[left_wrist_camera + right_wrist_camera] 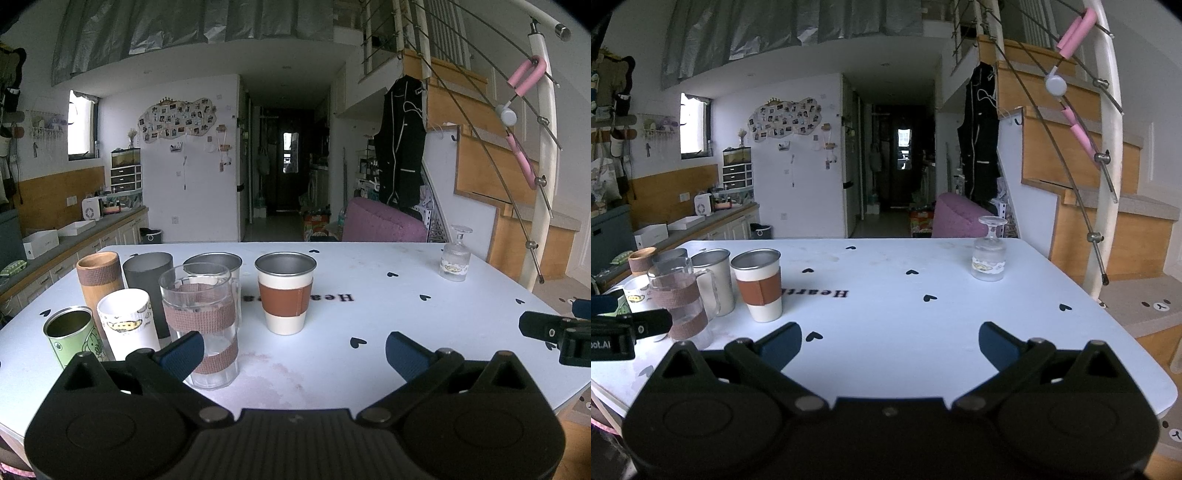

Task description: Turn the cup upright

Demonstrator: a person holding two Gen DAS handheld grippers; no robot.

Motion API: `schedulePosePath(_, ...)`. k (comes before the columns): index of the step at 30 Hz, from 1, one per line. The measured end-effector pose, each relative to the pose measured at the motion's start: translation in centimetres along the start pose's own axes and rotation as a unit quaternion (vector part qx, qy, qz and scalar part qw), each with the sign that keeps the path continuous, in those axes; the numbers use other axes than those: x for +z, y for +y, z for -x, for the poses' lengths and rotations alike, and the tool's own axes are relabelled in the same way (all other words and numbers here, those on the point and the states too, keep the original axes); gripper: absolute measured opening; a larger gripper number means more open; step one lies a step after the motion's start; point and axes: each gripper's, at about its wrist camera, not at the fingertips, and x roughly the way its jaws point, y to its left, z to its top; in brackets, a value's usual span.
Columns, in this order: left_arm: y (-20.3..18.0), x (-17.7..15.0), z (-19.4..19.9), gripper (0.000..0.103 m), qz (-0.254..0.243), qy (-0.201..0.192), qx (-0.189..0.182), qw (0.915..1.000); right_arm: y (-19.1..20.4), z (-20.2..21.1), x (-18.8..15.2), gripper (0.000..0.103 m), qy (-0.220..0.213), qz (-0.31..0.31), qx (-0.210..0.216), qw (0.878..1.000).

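A pale blue surface (pixel 886 317) printed with small black hearts and dark lettering fills the foreground of a room with a wooden staircase at the right and a dark hallway straight ahead.

The left gripper (pixel 294 352) hangs low over the near edge of that surface, its blue-padded jaws spread wide and holding nothing. The right gripper (pixel 890 341) sits likewise, jaws wide apart and empty, with bare surface between them.

The landmark is the white metal-rimmed cup with a brown leather sleeve (pixel 285 293), standing upright just beyond the left gripper. To its left and nearer the camera stands a clear glass mug wrapped in woven brown bands (pixel 201 325), close behind the left jaw pad. Behind that mug is a plain steel cup (pixel 218 264), and left of it a dark grey tumbler (pixel 147 271). Further left again are a tall bamboo cup with a brown band (pixel 99 280), a white paper cup with a yellow cartoon print (pixel 127 319) and a green printed tin can (pixel 72 336), all upright and crowded together.

Well apart from the sleeved cup, far to its right near the surface's back corner, the small ribbed clear stemmed glass with a yellow label (pixel 989 251) stands upside down, its foot uppermost and its rim on the surface. Neither gripper touches it.
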Motion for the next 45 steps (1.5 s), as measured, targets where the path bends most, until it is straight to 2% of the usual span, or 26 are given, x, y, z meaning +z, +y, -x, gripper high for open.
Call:
schedulePosePath(13, 0.2, -0.2, 0.0, 0.103, 0.0, 0.002, 0.002, 1.0, 1.6, -0.9, 0.0, 0.103, 0.004, -0.008, 0.005, 1.0)
schedulePosePath(20, 0.8, -0.8, -0.4, 0.103, -0.002, 0.007, -0.001, 1.0, -1.1, -3.1, 1.0, 0.103, -0.002, -0.048, 0.007, 0.999)
schedulePosePath(23, 0.8, -1.2, -0.7, 0.103, -0.001, 0.012, -0.002, 0.9999, -2.4, -5.1, 2.3, 0.103, 0.001, -0.069, -0.009, 0.998)
schedulePosePath(29, 1.5, -2.0, -1.4, 0.103, 0.006, 0.022, -0.001, 0.9997, -6.4, -9.9, 6.4, 0.103, 0.004, -0.06, -0.046, 0.997)
schedulePosePath(36, 2.0, -2.6, -2.1, 0.103, 0.004, 0.011, 0.011, 0.9999, -9.9, -16.9, 11.4, 0.103, 0.01, -0.071, -0.07, 0.995)
schedulePosePath(40, 2.0, -3.0, -3.0, 0.103, 0.001, 0.013, 0.01, 0.9999, -11.8, -21.6, 13.2, 0.096, 0.028, -0.097, -0.072, 0.992)
schedulePosePath(45, 1.9, -3.0, -3.9, 0.103, -0.001, 0.011, 0.0, 0.9999, -13.5, -27.5, 14.9, 0.094, 0.048, -0.11, -0.101, 0.988)
